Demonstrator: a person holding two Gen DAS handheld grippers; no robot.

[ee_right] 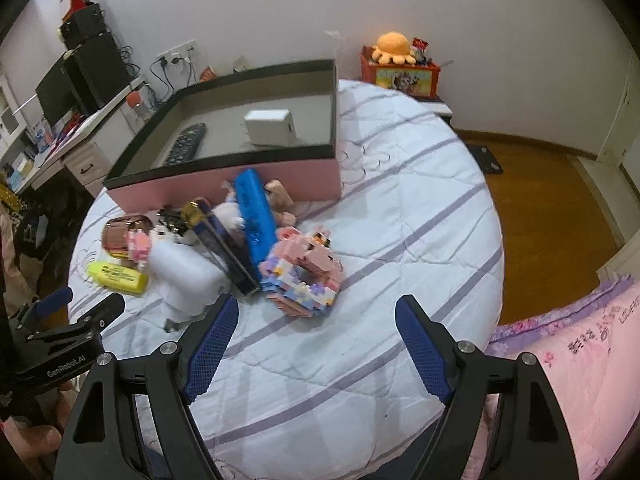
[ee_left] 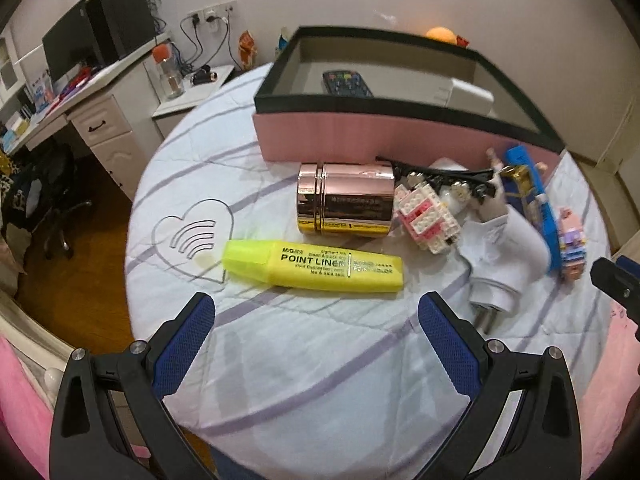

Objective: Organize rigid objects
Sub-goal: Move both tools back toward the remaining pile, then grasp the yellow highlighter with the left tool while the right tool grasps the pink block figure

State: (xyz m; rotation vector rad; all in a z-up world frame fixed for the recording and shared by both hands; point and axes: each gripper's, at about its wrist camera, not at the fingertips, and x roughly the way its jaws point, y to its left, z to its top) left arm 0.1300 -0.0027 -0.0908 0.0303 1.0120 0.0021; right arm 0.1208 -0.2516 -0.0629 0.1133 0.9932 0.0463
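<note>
A pink box with a black rim [ee_left: 328,138] [ee_right: 224,184] stands on the bed and holds a remote control [ee_left: 346,85] [ee_right: 186,144] and a small white box [ee_left: 466,98] [ee_right: 269,127]. In front of it lie a yellow highlighter [ee_left: 316,266] [ee_right: 118,276], a rose-gold cylinder [ee_left: 344,205] [ee_right: 120,236], a pink-white brick model [ee_left: 426,216], a white charger plug [ee_left: 498,258] [ee_right: 188,276], a blue case [ee_left: 534,204] [ee_right: 256,216] and a pink brick figure [ee_right: 302,276]. My left gripper [ee_left: 316,316] is open, just short of the highlighter. My right gripper [ee_right: 316,320] is open, just short of the pink figure.
The bed has a pale blue striped quilt [ee_right: 400,216]. A white desk with a monitor [ee_left: 68,48] and drawers stands at the left. A red toy box with an orange plush [ee_right: 398,66] sits behind the bed. A pink pillow [ee_right: 576,360] lies at the right. Wood floor borders the bed.
</note>
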